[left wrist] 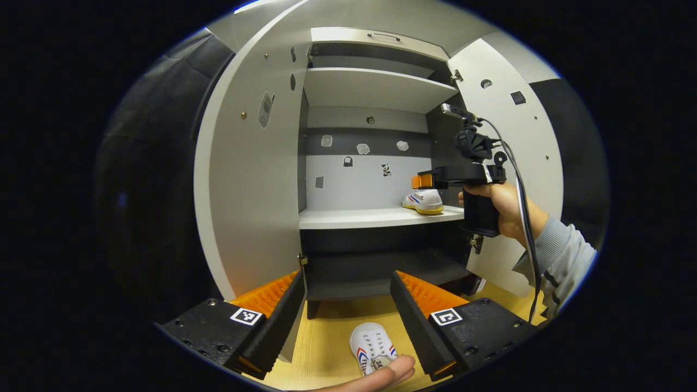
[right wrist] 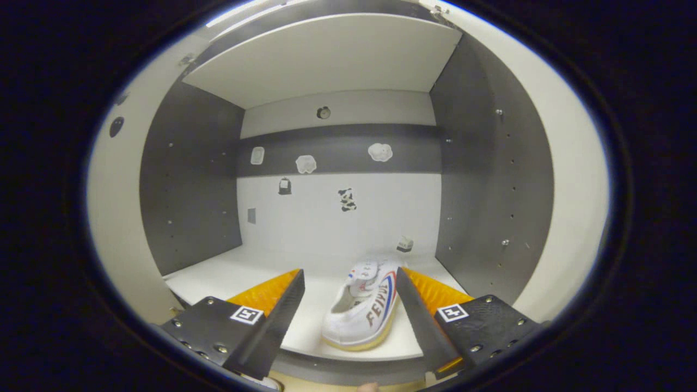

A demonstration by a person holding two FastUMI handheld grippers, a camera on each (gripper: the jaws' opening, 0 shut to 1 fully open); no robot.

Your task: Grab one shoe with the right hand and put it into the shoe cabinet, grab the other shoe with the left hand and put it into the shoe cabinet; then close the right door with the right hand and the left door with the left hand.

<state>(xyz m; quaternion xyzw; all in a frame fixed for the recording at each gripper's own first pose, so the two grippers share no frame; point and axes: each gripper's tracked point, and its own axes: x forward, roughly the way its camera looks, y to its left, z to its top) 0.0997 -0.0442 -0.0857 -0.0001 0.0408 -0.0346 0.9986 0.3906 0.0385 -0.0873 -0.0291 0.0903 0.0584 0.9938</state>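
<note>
On the middle shelf's [right wrist: 228, 277] right front corner — one white sneaker [right wrist: 362, 313], right gripper [right wrist: 348, 321] jaws wide around it, ungripped; second sneaker [left wrist: 372, 347] on floor, lengthwise between left gripper's [left wrist: 348, 321] wide jaws — nearer.

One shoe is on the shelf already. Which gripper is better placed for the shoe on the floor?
The left. Its open gripper looks down at the floor shoe, lying between its fingers. The right gripper is up at the cabinet shelf, open beside the placed shoe.
</note>
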